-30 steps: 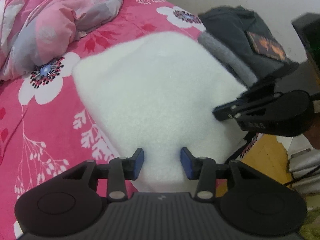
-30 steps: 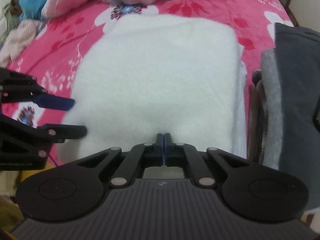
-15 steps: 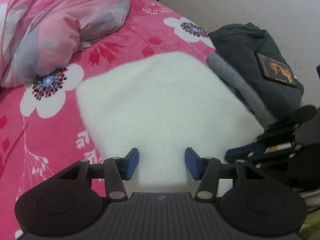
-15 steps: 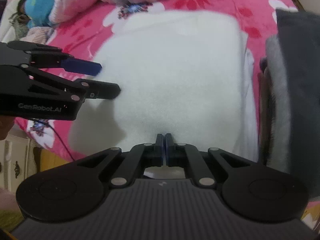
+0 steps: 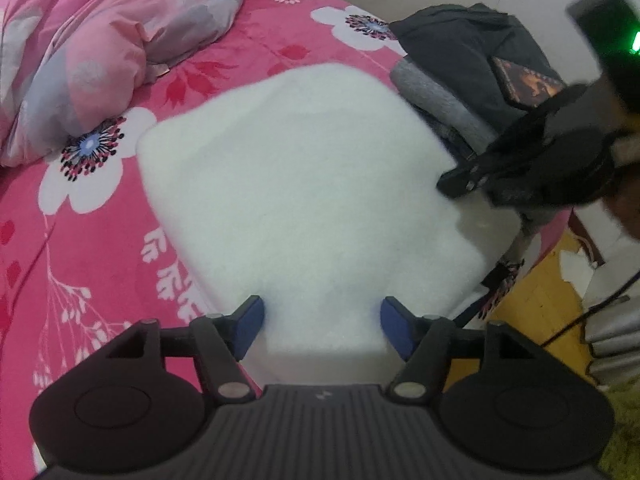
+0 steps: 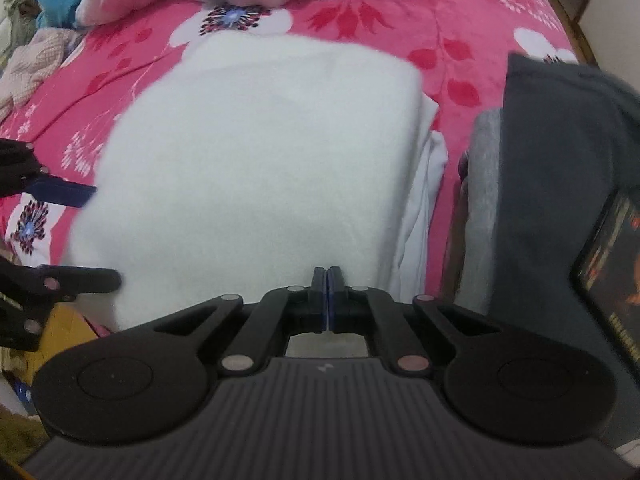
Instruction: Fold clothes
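Note:
A folded white fleece garment [image 5: 304, 188] lies on the pink flowered bed; it also shows in the right wrist view [image 6: 256, 160]. My left gripper [image 5: 322, 330] is open, its blue pads on either side of the garment's near edge. It appears at the left of the right wrist view [image 6: 94, 236], also open. My right gripper [image 6: 327, 294] is shut with nothing visibly between the pads, at the garment's near edge. It shows in the left wrist view [image 5: 452, 182] at the garment's right corner.
A stack of folded dark and grey clothes [image 5: 476, 72] sits right of the white garment, also in the right wrist view [image 6: 560, 184]. A pink duvet [image 5: 100, 48] is bunched at the far left. The bed edge and yellow floor [image 5: 532, 304] lie to the right.
My left gripper has opened wider and drawn back a little. My right gripper, still shut, has shifted along the garment's right edge.

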